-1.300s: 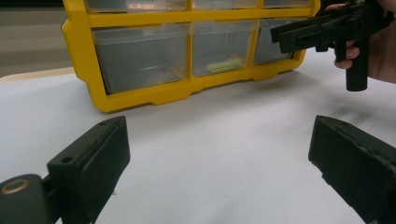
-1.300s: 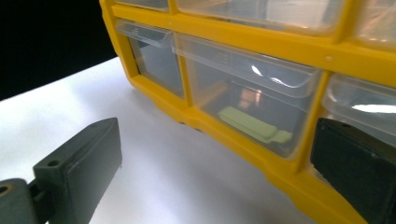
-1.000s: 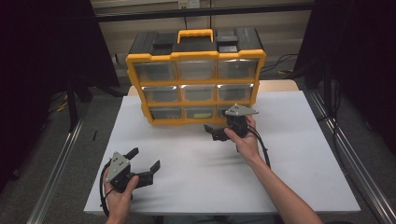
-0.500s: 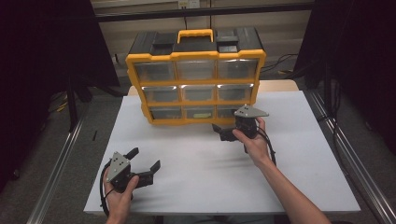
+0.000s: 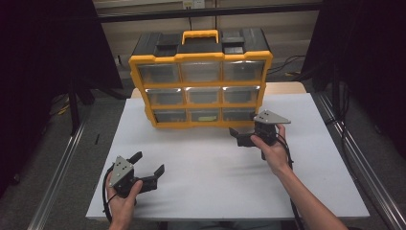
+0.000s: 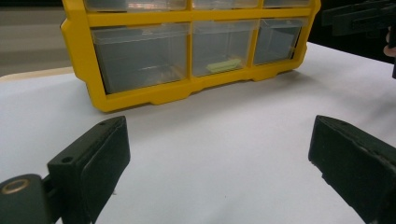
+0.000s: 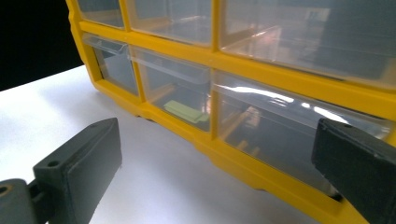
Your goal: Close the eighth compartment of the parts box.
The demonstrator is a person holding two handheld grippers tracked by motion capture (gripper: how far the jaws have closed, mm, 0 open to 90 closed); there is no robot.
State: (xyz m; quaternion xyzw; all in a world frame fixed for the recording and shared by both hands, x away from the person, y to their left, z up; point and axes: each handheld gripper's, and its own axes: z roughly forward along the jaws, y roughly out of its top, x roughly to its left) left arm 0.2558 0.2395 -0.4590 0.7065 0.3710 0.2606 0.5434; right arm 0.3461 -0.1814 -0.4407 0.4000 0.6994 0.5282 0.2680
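The right gripper (image 5: 241,138) has moved forward and to the right over the last second — it now hangs just in front of the bottom row of the yellow drawer cabinet (image 5: 201,57), jaws wide apart and empty. Its own camera looks at the bottom right drawer (image 7: 280,140) close up, so that drawer seems the likely target. A pale green piece (image 7: 186,111) lies inside the bottom middle drawer. The left gripper (image 5: 146,168) has stayed put at the near left of the white table (image 5: 215,182) — jaws apart, holding nothing.
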